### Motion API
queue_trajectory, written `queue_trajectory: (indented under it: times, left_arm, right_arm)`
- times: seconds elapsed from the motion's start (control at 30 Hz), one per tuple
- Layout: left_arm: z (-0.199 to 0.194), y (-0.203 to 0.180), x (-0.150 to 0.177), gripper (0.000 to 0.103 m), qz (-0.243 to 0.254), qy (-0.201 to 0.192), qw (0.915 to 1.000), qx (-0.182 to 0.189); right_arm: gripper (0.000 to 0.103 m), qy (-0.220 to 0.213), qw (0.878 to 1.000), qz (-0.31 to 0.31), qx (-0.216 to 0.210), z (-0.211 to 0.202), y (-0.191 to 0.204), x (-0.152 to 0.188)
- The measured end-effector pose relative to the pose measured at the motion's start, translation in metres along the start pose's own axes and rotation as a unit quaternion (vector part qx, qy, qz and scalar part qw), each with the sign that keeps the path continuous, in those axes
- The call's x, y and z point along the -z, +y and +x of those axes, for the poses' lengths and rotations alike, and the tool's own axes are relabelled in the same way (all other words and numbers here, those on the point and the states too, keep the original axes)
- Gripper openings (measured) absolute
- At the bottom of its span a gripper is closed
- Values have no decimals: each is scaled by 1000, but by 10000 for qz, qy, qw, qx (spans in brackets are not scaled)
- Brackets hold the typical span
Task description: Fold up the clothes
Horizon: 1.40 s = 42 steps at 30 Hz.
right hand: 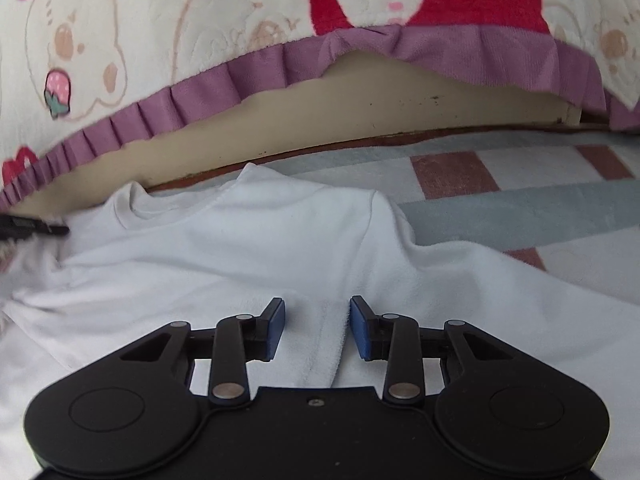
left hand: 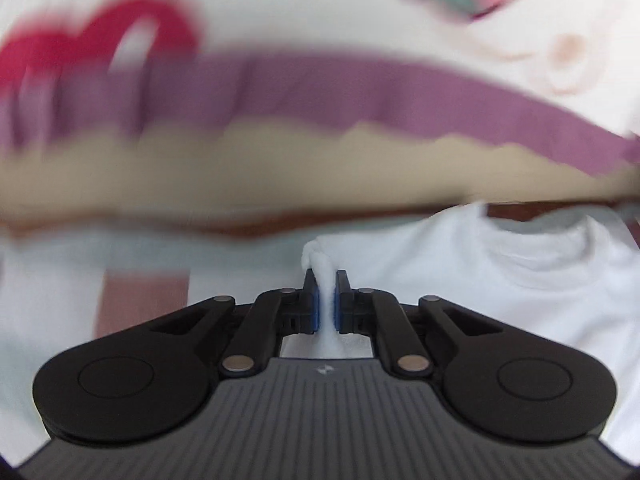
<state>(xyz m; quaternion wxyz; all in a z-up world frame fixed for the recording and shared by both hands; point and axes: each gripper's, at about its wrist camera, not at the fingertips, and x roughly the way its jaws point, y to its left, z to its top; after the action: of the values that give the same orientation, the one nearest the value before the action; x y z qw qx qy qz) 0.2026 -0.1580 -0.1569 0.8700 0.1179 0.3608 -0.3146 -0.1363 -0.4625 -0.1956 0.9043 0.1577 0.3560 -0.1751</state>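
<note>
White T-shirt [right hand: 240, 240] lay flat on checked rug [right hand: 520, 208] beside bed; soft, light, limp; left gripper [left hand: 328, 300] pinched a bunched edge, right gripper [right hand: 316, 328] half-open astride a fold, best gripped at hems.

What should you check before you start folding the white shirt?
1. Left gripper has the shirt: ok, shut on a pinch of white cloth.
2. Right gripper has the shirt: not ok, open, with cloth between the pads but not squeezed.
3. Shirt lies flat: not ok, it is wrinkled.
4. Shirt clear of the blanket: ok, the purple frill hangs behind the collar.
5. Rug bare beside the shirt: ok.
6. Whole shirt seen: cannot tell, the bottom is out of view.
</note>
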Motion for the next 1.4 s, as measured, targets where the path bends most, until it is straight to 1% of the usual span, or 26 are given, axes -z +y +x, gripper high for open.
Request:
queue_trajectory:
  times: [0.03,0.1,0.13,0.23,0.33,0.37,0.43,0.47,0.5,0.53,0.57,0.6,0.63,0.67,0.73,0.8,0.83,0.87,0.93,1.0,1.07,1.17,1.27,1.33,1.37,1.4]
  left_arm:
    - [-4,5,-8,6,21,-82,9999,-109]
    - [-5,21,-16,5,-290,-149,9994,-97]
    - [-3,22,-17,5,-309,-186,9991,-231]
    - [10,22,-12,5,-334,-121,9988,-344]
    - [19,19,0,6,-568,-97,9975,-417]
    - [16,14,3,8,-489,-128,9971,-576]
    - [4,1,8,17,-216,-216,9946,-989]
    - [-4,-9,11,30,-28,-320,9916,-1253]
    - [-15,-20,15,45,125,-479,9879,-1470]
    - [-26,-31,20,49,289,-663,9861,-1495]
    - [-34,-40,25,49,542,-754,9872,-1298]
    - [-38,-49,29,49,825,-641,9895,-999]
    - [-39,-57,34,49,1105,-466,9904,-683]
    - [-40,-64,40,48,1307,-289,9899,-469]
    - [-40,-77,54,48,1650,67,9862,-115]
    - [-39,-81,68,48,1602,361,9863,120]
    - [-38,-78,73,48,1474,448,9880,125]
    - [-36,-75,77,48,1333,520,9897,98]
    - [-42,-68,87,48,962,513,9940,20]
    - [-51,-56,95,54,752,543,9956,-119]
    - [-53,-47,94,54,725,540,9953,-354]
    - [-58,-36,95,56,554,526,9927,-934]
    - [-58,-33,94,62,344,575,9888,-1335]
    - [-57,-35,88,62,287,664,9857,-1524]
    - [-58,-39,87,60,343,647,9848,-1574]
    - [-59,-44,86,60,453,580,9854,-1534]
  right_arm:
    - [41,-5,9998,-166,79,0,4,1]
    - [42,-13,9985,-494,230,1,13,2]
    - [42,-34,9979,-581,266,2,15,2]
    - [43,-49,9975,-636,306,2,15,1]
    - [48,-39,9979,-563,318,1,11,0]
    - [51,-33,9984,-495,289,1,9,-1]
    - [51,-19,9991,-351,224,1,4,-1]
    - [49,-3,9991,-381,188,1,4,-1]
    - [32,7,9985,-521,139,1,6,-1]
    - [16,41,9967,-797,113,0,13,0]
    - [11,55,9939,-1086,197,-1,22,2]
    - [10,65,9901,-1375,293,-2,31,4]
    - [8,-17,9869,-1578,331,-5,38,5]
    - [7,-110,9835,-1771,363,-8,44,5]
    - [7,-455,9809,-1801,576,-18,45,-1]
    - [6,-682,9856,-1434,580,-25,34,-11]
    - [6,-792,9874,-1241,577,-28,28,-17]
    - [6,-743,9895,-1118,541,-25,22,-18]
    - [6,-497,9933,-937,450,-13,12,-14]
    - [6,-308,9960,-776,317,-6,5,-5]
    - [7,-230,9978,-581,208,-1,-2,-3]
    - [7,-190,9998,68,-18,1,-18,-2]
    - [8,-90,9970,769,-28,2,-40,-1]
    - [9,-60,9890,1474,-84,-7,-61,2]
    - [12,-58,9831,1818,-189,-13,-70,3]
    - [19,-111,9767,2112,-358,-21,-75,5]
